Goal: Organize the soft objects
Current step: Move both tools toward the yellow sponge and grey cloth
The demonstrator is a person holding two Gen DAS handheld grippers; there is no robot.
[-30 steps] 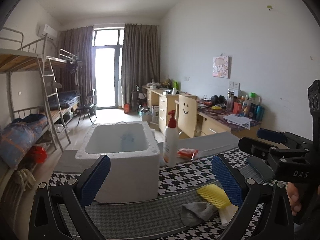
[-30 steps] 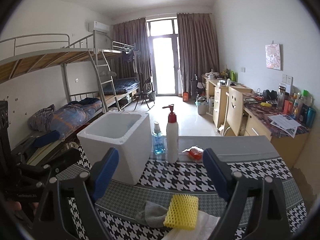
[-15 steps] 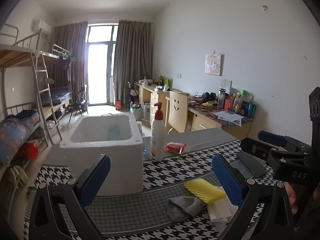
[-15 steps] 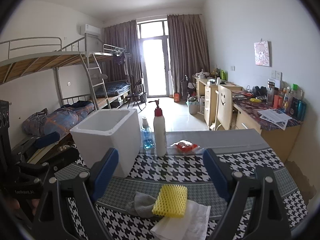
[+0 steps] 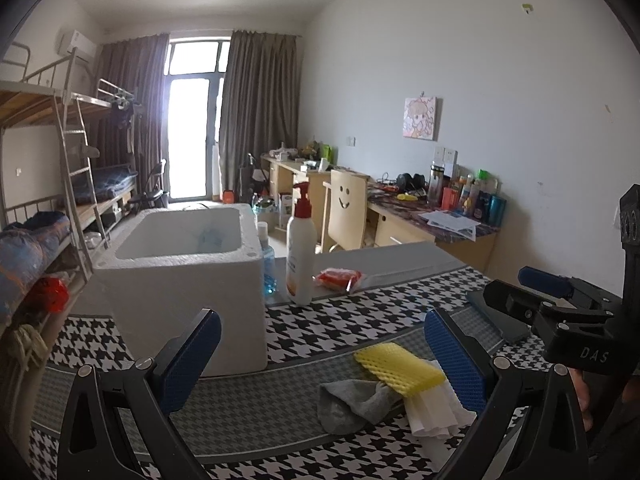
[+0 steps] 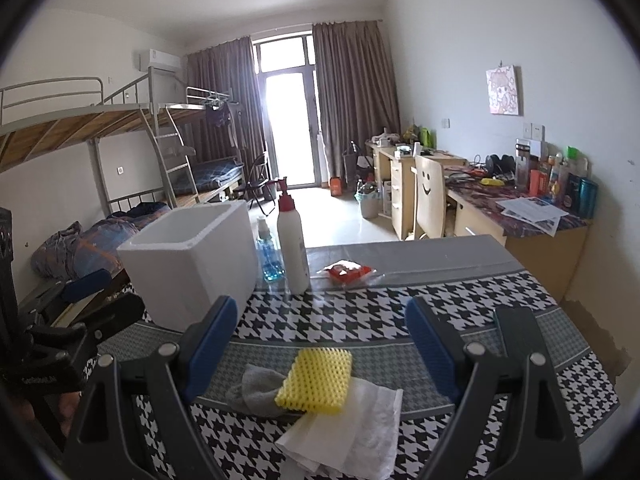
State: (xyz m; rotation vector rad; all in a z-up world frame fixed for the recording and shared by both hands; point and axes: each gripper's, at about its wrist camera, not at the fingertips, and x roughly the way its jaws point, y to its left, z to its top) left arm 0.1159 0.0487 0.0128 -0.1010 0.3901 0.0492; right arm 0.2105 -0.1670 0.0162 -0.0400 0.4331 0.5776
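The yellow sponge [image 6: 316,380] hides part of the grey sock [image 6: 258,390] and white tissue [image 6: 352,428], its long axis running left-right. Left gripper [image 5: 320,356] and right gripper [image 6: 320,340] both gape wide, empty.

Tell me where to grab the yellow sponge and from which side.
Grip the sponge across its two long side edges, coming down from above with the right claw, which is open and already straddles it. It lies flat on top of the grey cloth and the white tissue, so its sides are free; pinching only the foam likely avoids dragging those along.
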